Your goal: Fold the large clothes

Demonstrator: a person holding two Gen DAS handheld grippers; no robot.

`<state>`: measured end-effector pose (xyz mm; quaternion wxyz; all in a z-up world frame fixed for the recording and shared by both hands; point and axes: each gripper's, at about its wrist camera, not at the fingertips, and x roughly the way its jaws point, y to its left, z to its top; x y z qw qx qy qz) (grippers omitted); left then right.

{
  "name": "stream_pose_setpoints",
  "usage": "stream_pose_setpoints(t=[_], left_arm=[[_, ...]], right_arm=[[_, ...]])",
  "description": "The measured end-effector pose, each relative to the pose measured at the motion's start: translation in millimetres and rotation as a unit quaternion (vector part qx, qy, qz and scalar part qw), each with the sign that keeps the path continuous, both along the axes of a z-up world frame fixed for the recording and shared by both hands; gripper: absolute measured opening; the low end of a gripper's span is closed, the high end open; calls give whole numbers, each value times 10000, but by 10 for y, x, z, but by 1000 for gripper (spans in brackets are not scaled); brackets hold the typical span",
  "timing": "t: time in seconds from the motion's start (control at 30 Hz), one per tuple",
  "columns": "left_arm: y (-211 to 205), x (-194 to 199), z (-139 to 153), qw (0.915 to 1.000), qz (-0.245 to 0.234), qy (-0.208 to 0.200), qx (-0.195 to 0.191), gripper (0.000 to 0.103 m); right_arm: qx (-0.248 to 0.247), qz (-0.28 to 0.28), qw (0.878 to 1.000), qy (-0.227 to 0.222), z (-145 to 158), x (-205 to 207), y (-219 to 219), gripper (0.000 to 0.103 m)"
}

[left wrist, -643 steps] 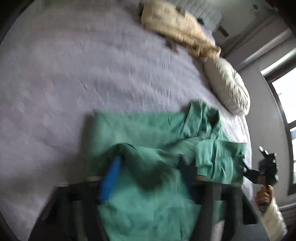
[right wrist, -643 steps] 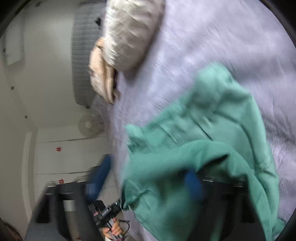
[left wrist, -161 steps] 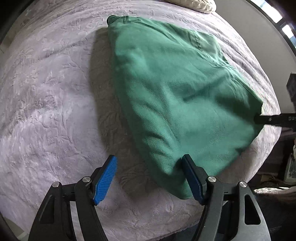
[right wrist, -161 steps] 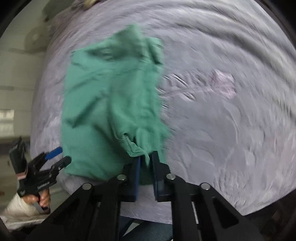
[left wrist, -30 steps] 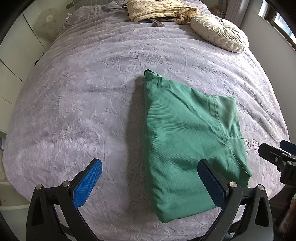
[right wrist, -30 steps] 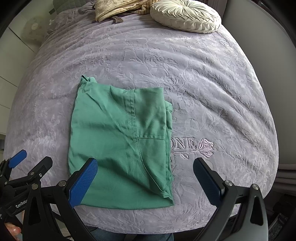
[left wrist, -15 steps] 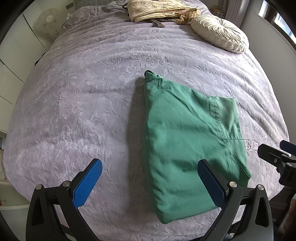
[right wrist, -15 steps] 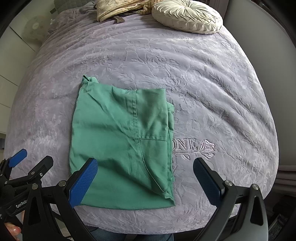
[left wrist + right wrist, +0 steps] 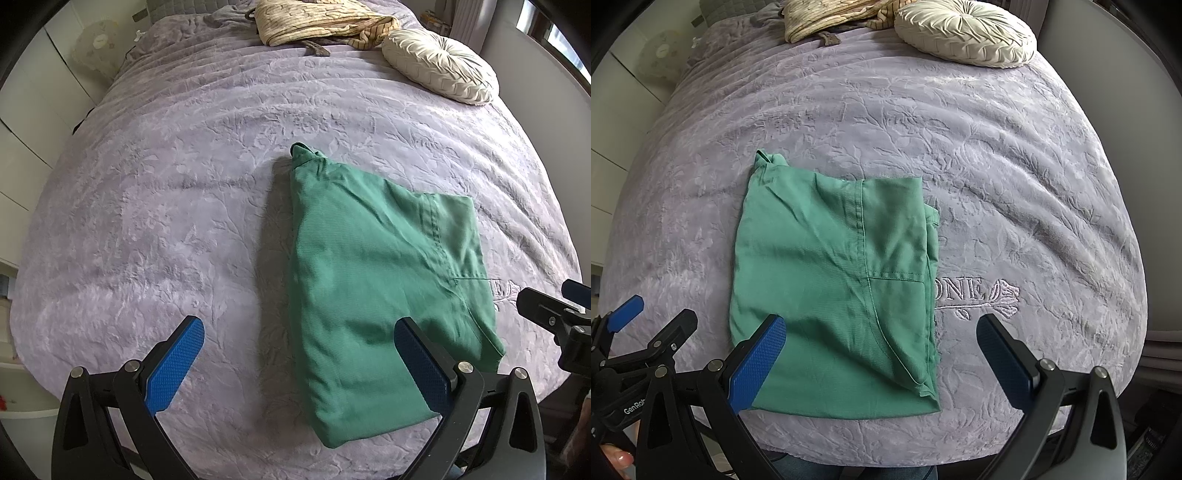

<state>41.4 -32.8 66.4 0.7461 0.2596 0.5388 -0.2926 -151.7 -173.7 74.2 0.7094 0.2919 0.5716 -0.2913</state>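
A green garment (image 9: 380, 280) lies folded into a rough rectangle on the lilac bedspread (image 9: 166, 206), near the bed's near edge. It also shows in the right wrist view (image 9: 834, 280). My left gripper (image 9: 299, 362) is open and empty, held above the fold's near left corner. My right gripper (image 9: 882, 362) is open and empty, held above the fold's near right corner. Each gripper also shows at the edge of the other's view: the right one (image 9: 554, 314) and the left one (image 9: 646, 332).
A round cream cushion (image 9: 439, 70) and a beige striped blanket (image 9: 317, 22) lie at the head of the bed. A fan (image 9: 94, 46) stands by white cupboards at the left. Embroidered lettering (image 9: 975, 295) marks the bedspread right of the garment.
In the last second both grippers have stayed open and almost still. The garment has not moved.
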Motion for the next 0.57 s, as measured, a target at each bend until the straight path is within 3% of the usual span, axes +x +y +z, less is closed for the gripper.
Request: stream_pose_setpoints(t=[0.57], left_arm=[[-20,-32,55,9999,-59,-99,-113,103]], right_arm=[[22,5,10000,8,-7,33,43,103]])
